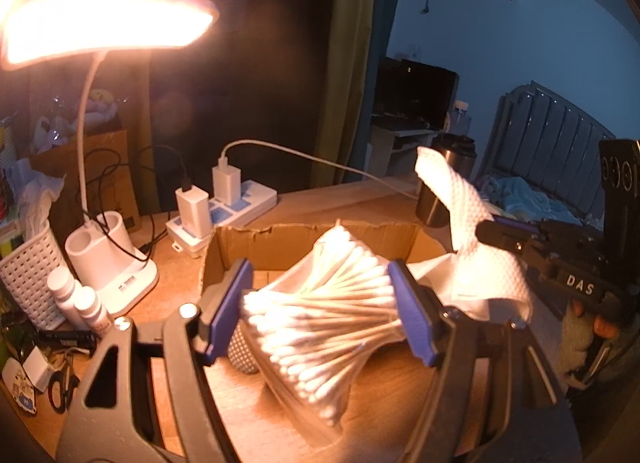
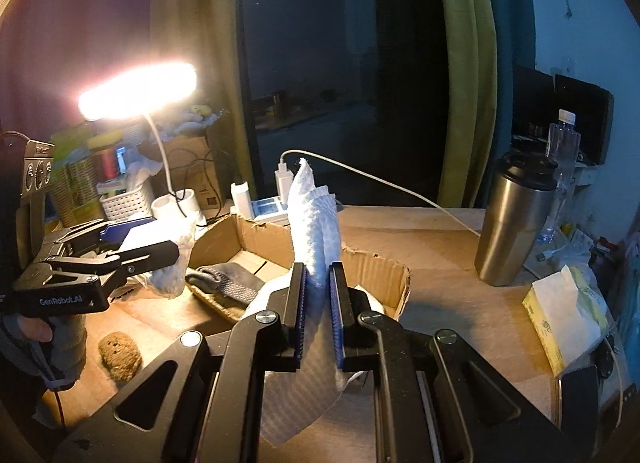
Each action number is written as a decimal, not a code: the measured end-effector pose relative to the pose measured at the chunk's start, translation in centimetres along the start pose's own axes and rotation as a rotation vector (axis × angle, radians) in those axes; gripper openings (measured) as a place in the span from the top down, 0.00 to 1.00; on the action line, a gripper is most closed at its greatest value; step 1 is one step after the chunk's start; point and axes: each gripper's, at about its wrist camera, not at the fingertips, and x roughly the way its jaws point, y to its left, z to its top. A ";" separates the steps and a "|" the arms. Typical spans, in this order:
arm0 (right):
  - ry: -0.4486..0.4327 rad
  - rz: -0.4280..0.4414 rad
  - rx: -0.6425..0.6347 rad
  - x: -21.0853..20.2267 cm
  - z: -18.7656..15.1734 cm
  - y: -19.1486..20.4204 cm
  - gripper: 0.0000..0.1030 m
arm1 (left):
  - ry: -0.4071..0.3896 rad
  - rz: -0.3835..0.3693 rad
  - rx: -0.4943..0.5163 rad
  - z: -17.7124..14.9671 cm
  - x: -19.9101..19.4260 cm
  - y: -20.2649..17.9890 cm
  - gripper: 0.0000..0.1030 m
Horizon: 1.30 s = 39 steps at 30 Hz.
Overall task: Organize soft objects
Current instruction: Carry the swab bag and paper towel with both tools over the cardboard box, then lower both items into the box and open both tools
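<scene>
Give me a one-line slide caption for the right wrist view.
Right gripper pinches a white cloth above the cardboard box; left gripper holds a cotton-swab bag alongside.

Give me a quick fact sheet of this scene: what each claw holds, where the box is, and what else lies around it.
left gripper: shut on a bag of cotton swabs, held above the cardboard box
right gripper: shut on a white cloth, over the box's near edge
box contents: a dark strap-like item
desk: brown sponge, steel tumbler, tissue pack
light: lit desk lamp
</scene>
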 end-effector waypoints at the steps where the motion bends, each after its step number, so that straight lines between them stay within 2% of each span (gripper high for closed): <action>1: 0.002 -0.001 0.001 0.2 0.0 -0.1 0.88 | 0.000 0.002 0.003 0.0 0.2 0.0 0.32; 9: 0.036 -0.005 0.014 3.0 -0.4 -1.1 0.88 | 0.000 0.013 0.008 0.2 2.5 0.2 0.32; 21: 0.169 -0.049 0.012 8.4 -2.5 -2.4 0.88 | 0.071 0.016 -0.022 -0.7 7.0 1.1 0.32; 29: 0.248 -0.041 -0.039 10.8 -3.4 -1.3 0.88 | 0.091 0.005 -0.033 -0.9 8.8 1.2 0.31; 35: 0.261 -0.042 -0.065 11.4 -3.3 -0.7 0.88 | 0.150 0.015 -0.037 -1.3 10.1 1.2 0.30; 39: 0.210 -0.009 -0.063 10.4 -2.6 -0.3 0.88 | 0.173 0.014 -0.040 -1.3 10.3 1.3 0.29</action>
